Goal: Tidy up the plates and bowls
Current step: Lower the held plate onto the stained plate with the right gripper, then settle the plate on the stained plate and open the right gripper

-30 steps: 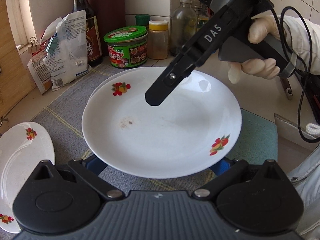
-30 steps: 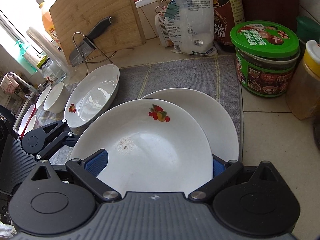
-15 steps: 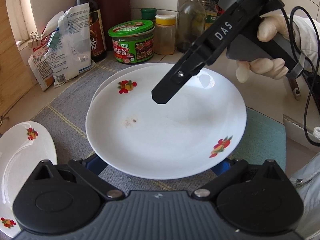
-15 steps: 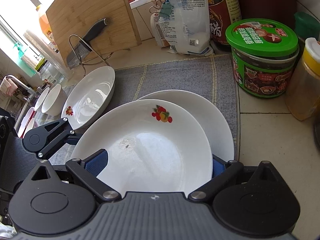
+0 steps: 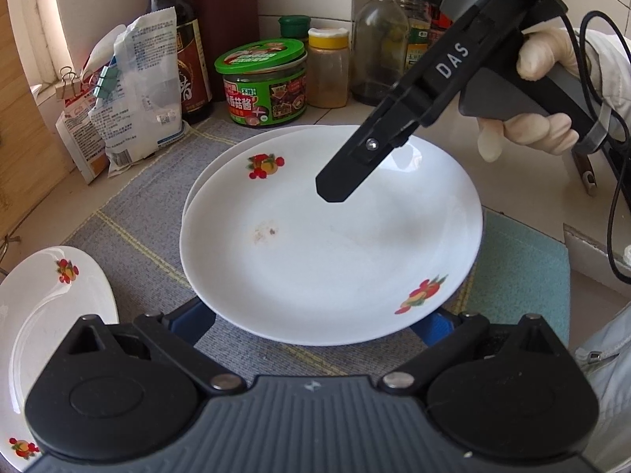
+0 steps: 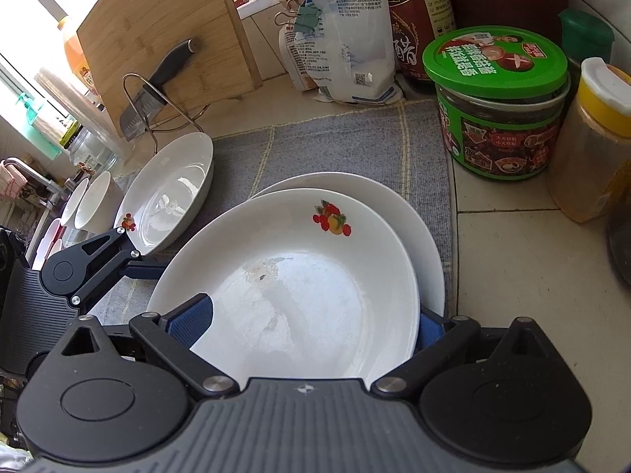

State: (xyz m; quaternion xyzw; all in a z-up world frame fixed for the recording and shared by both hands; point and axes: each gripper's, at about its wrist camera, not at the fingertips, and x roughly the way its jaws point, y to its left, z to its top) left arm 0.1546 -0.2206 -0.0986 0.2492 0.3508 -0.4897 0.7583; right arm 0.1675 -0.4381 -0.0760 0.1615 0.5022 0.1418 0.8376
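Note:
A white plate with fruit prints (image 5: 331, 244) lies on top of a second white plate (image 5: 221, 165) on the grey mat; both also show in the right wrist view (image 6: 299, 287) (image 6: 414, 236). My left gripper (image 5: 315, 325) is open, with its blue pads on either side of the plate's near rim. My right gripper (image 6: 311, 323) is open, its pads spread around the opposite rim; one of its fingers (image 5: 347, 173) hangs over the plate. A third white plate (image 5: 43, 315) lies to the left.
A green-lidded jar (image 5: 264, 82), yellow-capped jar (image 5: 329, 67), sauce bottle (image 5: 187, 51), clear bottle (image 5: 378, 47) and clipped bags (image 5: 134, 90) stand behind the plates. A cutting board with knife (image 6: 157, 90) and white bowls (image 6: 94, 201) are at the left. A teal cloth (image 5: 520, 276) lies right.
Both grippers have drawn slightly nearer the stacked plates; the jars and bottles now sit lower and larger in view. The jaws stay spread around the top plate.

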